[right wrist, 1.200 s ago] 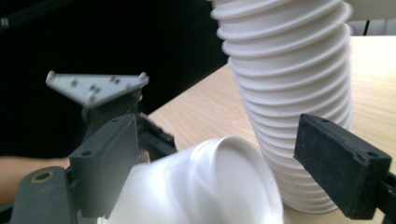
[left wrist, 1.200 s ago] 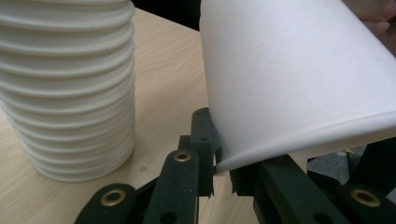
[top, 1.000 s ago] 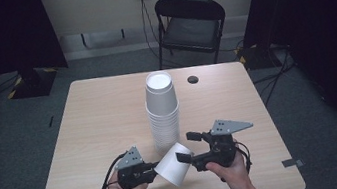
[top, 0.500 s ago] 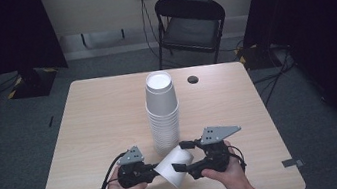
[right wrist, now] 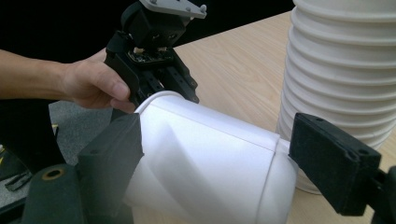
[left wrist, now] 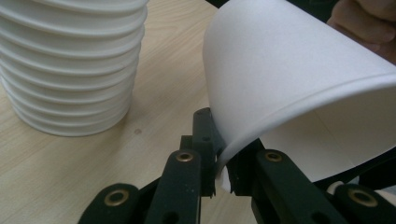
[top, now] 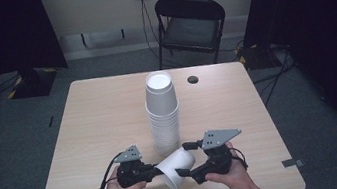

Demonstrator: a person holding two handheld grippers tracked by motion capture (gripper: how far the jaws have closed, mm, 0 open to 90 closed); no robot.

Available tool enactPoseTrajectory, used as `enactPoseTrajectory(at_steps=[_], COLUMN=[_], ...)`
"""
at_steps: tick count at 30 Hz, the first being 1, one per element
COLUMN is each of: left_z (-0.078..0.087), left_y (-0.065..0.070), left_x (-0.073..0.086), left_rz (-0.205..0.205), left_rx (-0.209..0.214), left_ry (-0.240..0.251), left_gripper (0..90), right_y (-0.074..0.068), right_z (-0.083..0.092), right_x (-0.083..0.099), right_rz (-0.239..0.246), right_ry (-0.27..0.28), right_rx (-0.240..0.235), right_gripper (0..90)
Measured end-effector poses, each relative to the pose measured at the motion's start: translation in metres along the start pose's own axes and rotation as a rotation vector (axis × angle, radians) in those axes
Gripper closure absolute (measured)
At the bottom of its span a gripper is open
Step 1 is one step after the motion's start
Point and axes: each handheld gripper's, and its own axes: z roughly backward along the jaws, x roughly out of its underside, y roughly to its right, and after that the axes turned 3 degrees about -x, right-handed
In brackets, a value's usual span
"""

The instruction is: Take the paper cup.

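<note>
A single white paper cup (top: pixel 177 166) lies on its side in the air near the table's front edge, mouth toward my left gripper (top: pixel 159 170). That gripper is shut on the cup's rim (left wrist: pixel 222 163), pinching the thin wall between its pads. My right gripper (top: pixel 185 160) stands open, one jaw on each side of the cup's base end (right wrist: pixel 210 168). Its left pad (right wrist: pixel 116 149) lies against the cup and its right pad (right wrist: pixel 331 158) sits just beside it. A tall stack of white cups (top: pixel 163 115) stands upside down right behind them.
The wooden table (top: pixel 99 115) has a small black round object (top: pixel 192 79) near its back edge. A black folding chair (top: pixel 191 25) stands beyond the table. The cup stack (right wrist: pixel 345 70) is close on the right gripper's right side.
My right gripper has moved left and down toward the cup, and its jaws now straddle the base end. The left gripper keeps its hold on the rim, with the cup tilted a little lower.
</note>
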Motion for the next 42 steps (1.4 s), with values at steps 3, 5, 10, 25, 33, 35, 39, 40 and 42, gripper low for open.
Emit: enactPoseTrajectory(at_steps=[3,5,10,25,33,35,39,40,42], left_z=[0.001,0.001,0.003,0.008,0.009,0.009,0.010,0.010,0.010], left_y=[0.001,0.001,-0.001,-0.008,-0.012,-0.012,-0.012,-0.012,-0.012], left_x=[0.000,0.000,-0.001,-0.002,-0.001,-0.001,-0.002,-0.002,-0.002], left_rz=[0.007,0.005,0.015,0.082,0.116,0.120,0.134,0.136,0.147], left_rx=[0.016,0.020,0.029,0.034,0.033,0.033,0.036,0.035,0.052], left_ry=[-0.004,-0.009,0.007,0.043,0.045,0.046,0.051,0.053,0.055], left_gripper=[84.2,84.3,84.9,86.6,86.4,86.3,86.1,86.1,86.1], right_y=[0.000,-0.001,-0.003,-0.009,-0.013,-0.015,-0.018,-0.018,-0.019], right_z=[0.002,0.002,0.002,-0.013,-0.027,-0.031,-0.034,-0.034,-0.037], right_x=[0.002,0.004,0.008,0.020,0.025,0.026,0.027,0.027,0.028], right_rz=[0.011,0.020,0.043,0.128,0.204,0.227,0.235,0.235,0.252], right_ry=[-0.012,-0.018,-0.051,-0.150,-0.207,-0.227,-0.231,-0.231,-0.242], right_rx=[-0.005,-0.008,-0.002,0.005,0.046,0.062,0.086,0.086,0.099], right_gripper=[17.3,17.2,15.9,11.4,9.7,9.1,9.3,9.3,10.0])
